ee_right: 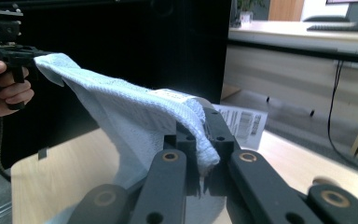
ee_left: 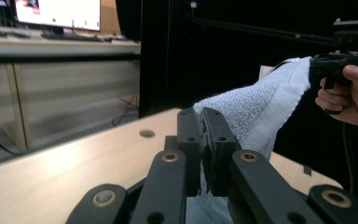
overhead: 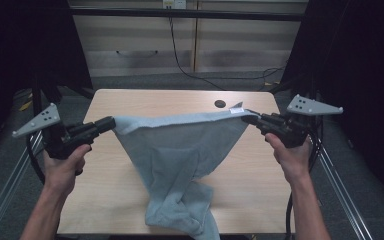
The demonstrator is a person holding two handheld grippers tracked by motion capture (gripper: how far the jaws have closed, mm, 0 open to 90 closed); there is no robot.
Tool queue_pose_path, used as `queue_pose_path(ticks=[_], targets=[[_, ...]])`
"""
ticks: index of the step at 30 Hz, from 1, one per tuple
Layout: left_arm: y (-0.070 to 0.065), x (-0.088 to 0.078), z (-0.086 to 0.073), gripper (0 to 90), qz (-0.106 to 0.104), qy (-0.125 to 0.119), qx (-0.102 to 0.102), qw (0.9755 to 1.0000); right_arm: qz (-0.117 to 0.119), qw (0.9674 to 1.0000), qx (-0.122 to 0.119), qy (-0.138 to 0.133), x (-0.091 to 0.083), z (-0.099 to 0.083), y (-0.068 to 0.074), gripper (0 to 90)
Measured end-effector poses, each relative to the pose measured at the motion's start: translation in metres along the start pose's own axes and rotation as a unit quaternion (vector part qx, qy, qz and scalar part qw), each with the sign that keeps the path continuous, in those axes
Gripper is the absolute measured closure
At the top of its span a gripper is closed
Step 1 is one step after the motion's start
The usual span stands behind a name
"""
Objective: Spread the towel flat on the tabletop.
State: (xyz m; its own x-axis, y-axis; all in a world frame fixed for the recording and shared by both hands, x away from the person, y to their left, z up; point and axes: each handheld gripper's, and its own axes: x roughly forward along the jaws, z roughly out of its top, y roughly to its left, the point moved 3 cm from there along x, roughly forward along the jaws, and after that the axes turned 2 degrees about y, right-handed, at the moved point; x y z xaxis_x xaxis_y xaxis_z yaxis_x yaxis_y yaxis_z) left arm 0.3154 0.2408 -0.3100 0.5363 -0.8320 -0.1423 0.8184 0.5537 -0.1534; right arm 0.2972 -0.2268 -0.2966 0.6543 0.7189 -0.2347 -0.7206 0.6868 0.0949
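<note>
A: So, what do the grippers have hold of?

B: Start with the left gripper [overhead: 111, 123], at the left of the high view. Its jaws are pressed together on one corner of a pale blue-grey towel [overhead: 180, 150]. In the left gripper view the two black jaws stand almost touching, with the terry cloth [ee_left: 256, 112] pinched between them. The right gripper [overhead: 246, 118], at the right of the high view, is clamped the same way on the opposite corner, where a small white label [ee_right: 172, 95] sits on the hem.

A: And the towel itself?

B: Its top edge is stretched nearly taut between the two grippers, above the far half of a light wooden table [overhead: 130, 100]. From that edge the cloth hangs in a triangle, and its lower end lies bunched and twisted on the table at the bottom centre of the frame.

A: How far along does the work look?

B: Two corners are gripped and the edge is spread; that much appears done. The lower part is not yet straightened or laid flat, and no fold has been made, so I judge that most of it remains.

A: Anything else on the table?

B: A dark round hole [overhead: 220, 104] near its far edge.
</note>
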Motion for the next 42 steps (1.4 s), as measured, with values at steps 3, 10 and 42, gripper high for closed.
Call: queue_pose_path(ticks=[3, 10, 42], targets=[[0.000, -0.003, 0.018, 86.7, -0.004, -0.013, 0.011, 0.9998, 0.001, 0.9999, -0.004, -0.014, 0.001, 0.019, -0.003, 87.2], [0.055, 0.034, 0.041, 86.5, 0.043, 0.018, -0.042, 0.9980, -0.026, 0.9997, -0.002, -0.004, 0.033, 0.055, -0.031, 86.9], [-0.016, 0.027, -0.161, 50.1, -0.060, 0.194, -0.109, 0.9730, 0.067, 0.9777, 0.100, 0.172, 0.083, -0.161, 0.037, 64.3]])
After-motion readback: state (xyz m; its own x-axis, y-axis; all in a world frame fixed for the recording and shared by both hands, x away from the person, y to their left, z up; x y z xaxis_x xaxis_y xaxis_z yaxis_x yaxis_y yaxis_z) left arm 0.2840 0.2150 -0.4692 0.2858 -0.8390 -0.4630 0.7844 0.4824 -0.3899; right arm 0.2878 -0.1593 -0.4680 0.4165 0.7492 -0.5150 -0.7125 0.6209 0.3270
